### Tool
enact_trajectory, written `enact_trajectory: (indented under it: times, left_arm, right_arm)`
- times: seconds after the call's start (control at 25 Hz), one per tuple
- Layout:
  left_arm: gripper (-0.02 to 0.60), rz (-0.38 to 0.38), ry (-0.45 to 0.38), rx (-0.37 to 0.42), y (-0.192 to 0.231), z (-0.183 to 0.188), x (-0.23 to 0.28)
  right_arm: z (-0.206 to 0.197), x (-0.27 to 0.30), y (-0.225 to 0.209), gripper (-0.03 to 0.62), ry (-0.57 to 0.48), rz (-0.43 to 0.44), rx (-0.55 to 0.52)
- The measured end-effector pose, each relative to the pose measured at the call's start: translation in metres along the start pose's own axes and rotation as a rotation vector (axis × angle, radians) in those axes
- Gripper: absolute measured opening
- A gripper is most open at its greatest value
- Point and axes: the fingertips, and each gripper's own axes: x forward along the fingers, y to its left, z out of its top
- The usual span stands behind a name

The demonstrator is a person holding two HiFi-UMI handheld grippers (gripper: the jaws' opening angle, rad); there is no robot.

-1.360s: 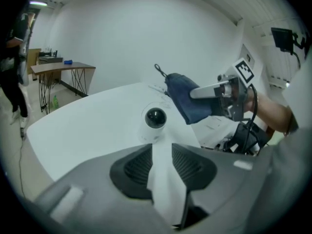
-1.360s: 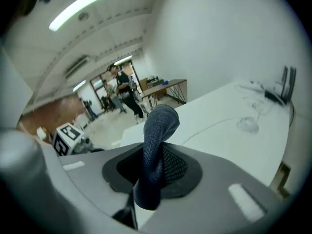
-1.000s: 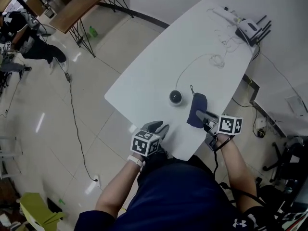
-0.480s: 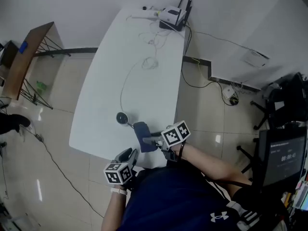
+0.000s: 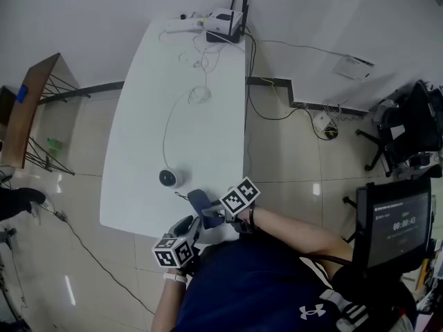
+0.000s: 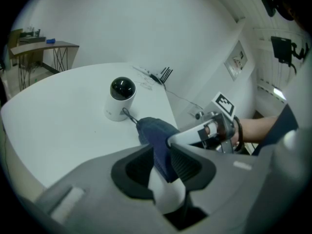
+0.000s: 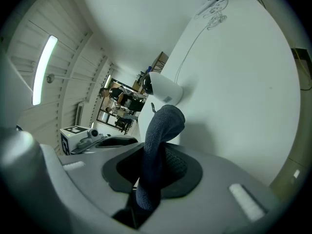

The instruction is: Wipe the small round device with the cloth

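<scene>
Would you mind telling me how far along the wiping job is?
Done: the cloth is pinched in the right gripper. In hand: it is held close beside the device on the table, and the left gripper is open around its end. Left: the wiping itself, since no wiping contact shows.

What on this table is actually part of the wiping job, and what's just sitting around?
Part of the job:
small round white device with black dome
dark blue cloth, held by the right gripper

Lying about:
white router with black antennas
white power strip
</scene>
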Motion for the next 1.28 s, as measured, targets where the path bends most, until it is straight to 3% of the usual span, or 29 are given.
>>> enact_trajectory:
  times: [0.2, 0.36, 0.44, 0.6, 0.72, 0.88, 0.96, 1.12, 1.28]
  left_arm:
    - [0.110, 0.017, 0.004, -0.019, -0.006, -0.007, 0.003]
    - [0.110, 0.011, -0.001, -0.024, -0.007, -0.005, 0.009]
    - [0.110, 0.013, -0.004, -0.032, -0.005, -0.007, 0.005]
    - [0.110, 0.018, -0.014, -0.045, 0.000, -0.008, -0.003]
    - [0.109, 0.021, -0.022, -0.046, 0.002, -0.006, -0.004]
    - [0.107, 0.030, -0.024, -0.060, 0.004, -0.003, -0.010]
    - [0.104, 0.026, -0.034, -0.067, 0.002, 0.003, -0.014]
    - [0.104, -0.003, -0.081, -0.049, -0.013, 0.023, -0.020]
    - [0.103, -0.016, -0.125, -0.013, -0.026, 0.039, -0.026]
  right_arm:
    - [-0.007, -0.010, -0.032, 0.080, 0.034, -0.092, -0.002]
    - [-0.003, -0.031, -0.076, 0.104, 0.055, -0.324, -0.065]
    - [-0.006, -0.037, -0.091, 0.167, 0.086, -0.450, -0.122]
    - [-0.006, -0.035, -0.091, 0.183, 0.111, -0.541, -0.217]
    - [0.009, -0.041, -0.077, 0.183, 0.043, -0.555, -0.266]
    - [0.046, -0.072, -0.053, 0.140, -0.144, -0.630, -0.336]
    - [0.062, -0.083, -0.031, 0.102, -0.242, -0.601, -0.355]
    - [0.076, -0.088, 0.025, 0.060, -0.369, -0.427, -0.374]
    - [0.078, -0.087, 0.065, 0.034, -0.422, -0.369, -0.512]
